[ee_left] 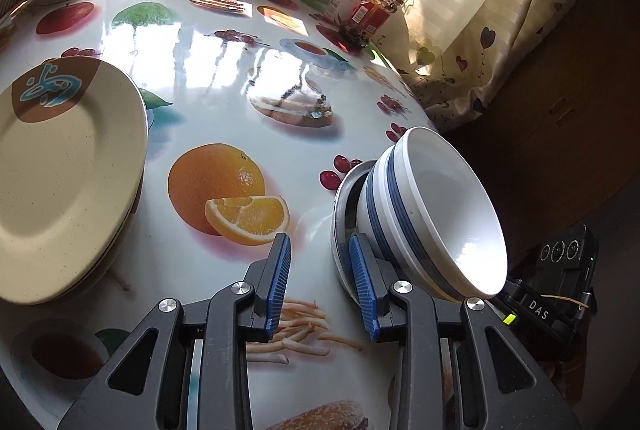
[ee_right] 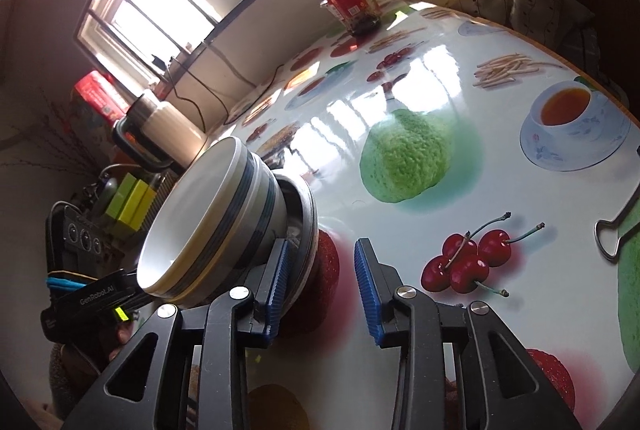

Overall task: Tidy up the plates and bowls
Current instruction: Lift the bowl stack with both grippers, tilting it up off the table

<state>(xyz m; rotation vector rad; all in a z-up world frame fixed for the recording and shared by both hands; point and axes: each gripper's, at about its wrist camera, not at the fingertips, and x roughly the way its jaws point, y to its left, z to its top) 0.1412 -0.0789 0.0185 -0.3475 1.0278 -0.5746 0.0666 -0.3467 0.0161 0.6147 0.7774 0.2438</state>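
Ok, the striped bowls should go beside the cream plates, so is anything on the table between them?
Nothing visible: only bare printed tablecloth lies between the striped bowls and the cream plates; the jar stands far back.

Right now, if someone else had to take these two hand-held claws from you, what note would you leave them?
Left gripper: jaws apart, apparently straddling the rim of the metal dish, not clamped.
Right gripper: jaws apart, at the dish's opposite side, likewise not clamped.
Things: striped bowls nested, sitting in the metal dish; cream plates stacked further left on the table.
Done: bowls and plates each look stacked.
Left: probably clamp the dish from both sides and move it. Where it should go isn't visible.
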